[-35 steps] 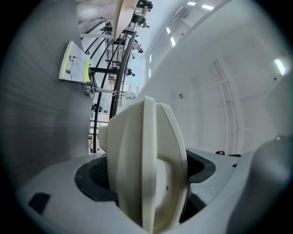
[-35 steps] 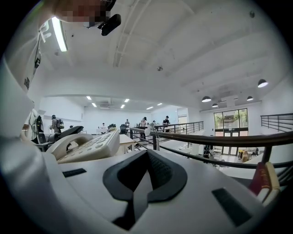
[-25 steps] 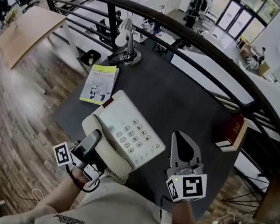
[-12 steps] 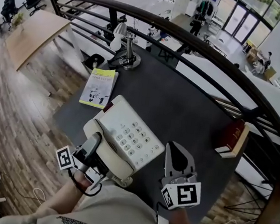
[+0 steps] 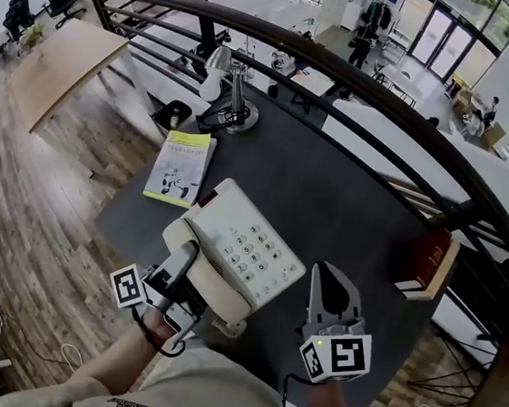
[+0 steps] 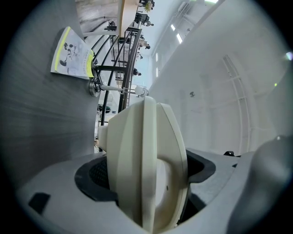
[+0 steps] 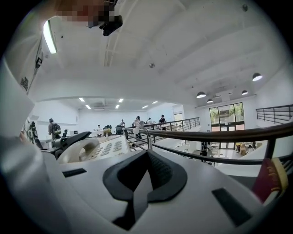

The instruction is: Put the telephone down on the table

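Observation:
A cream push-button telephone point(image 5: 242, 251) with its handset on the cradle sits over the near left part of the dark table point(image 5: 347, 195). My left gripper point(image 5: 182, 276) is shut on the phone's near left end. In the left gripper view the cream body point(image 6: 149, 160) fills the gap between the jaws. Whether the phone's base touches the table I cannot tell. My right gripper point(image 5: 326, 275) is to the right of the phone, apart from it, jaws shut on nothing. In the right gripper view the telephone point(image 7: 98, 148) lies to the left of the right gripper point(image 7: 146, 160).
A yellow-edged booklet point(image 5: 179, 167) lies at the table's left, with a desk lamp point(image 5: 228, 95) behind it. A dark red book point(image 5: 431, 259) sits at the right edge. A dark railing point(image 5: 343, 67) curves behind the table. A wooden floor lies below on the left.
The left gripper and the telephone have shifted slightly to the right and farther onto the table. The right gripper has stayed almost where it was, still shut.

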The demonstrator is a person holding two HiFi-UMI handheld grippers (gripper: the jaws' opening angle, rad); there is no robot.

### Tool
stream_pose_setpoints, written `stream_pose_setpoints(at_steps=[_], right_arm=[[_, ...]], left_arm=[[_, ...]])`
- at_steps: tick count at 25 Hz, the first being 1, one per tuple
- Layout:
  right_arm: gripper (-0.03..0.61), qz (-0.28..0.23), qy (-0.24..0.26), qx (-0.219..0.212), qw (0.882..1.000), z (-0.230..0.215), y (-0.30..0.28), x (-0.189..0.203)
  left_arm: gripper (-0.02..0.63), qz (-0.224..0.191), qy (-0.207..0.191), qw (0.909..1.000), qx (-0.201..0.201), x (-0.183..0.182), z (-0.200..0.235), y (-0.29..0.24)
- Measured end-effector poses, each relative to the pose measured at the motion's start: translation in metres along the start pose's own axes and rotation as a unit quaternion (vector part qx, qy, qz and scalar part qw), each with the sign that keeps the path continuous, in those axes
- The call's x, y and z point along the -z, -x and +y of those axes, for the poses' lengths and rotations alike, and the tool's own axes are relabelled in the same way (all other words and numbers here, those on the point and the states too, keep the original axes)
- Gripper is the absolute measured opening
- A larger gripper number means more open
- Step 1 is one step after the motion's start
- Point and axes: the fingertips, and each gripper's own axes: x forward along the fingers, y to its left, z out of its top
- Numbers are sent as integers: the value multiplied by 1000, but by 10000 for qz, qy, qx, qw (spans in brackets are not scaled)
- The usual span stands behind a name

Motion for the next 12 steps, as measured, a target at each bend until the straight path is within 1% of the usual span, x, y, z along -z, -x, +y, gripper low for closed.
stream_pose_setpoints(at_steps=[4, 7, 10, 12], right_arm=[[2, -52, -134, 86, 9999, -11, -27, 0], [2, -149, -139, 116, 9997, -18, -60, -8], [2, -302, -255, 101, 9992, -27, -91, -26], [2, -436, -178, 118, 9988, -36, -107, -43]], left_arm=[[437, 18, -99, 9999, 72, -21, 13, -27], [437, 79, -156, 9998, 98, -48, 23, -52], [437, 106, -149, 9997, 164, -74, 33, -78], [437, 92, -168, 9997, 176, -89, 41, -95]])
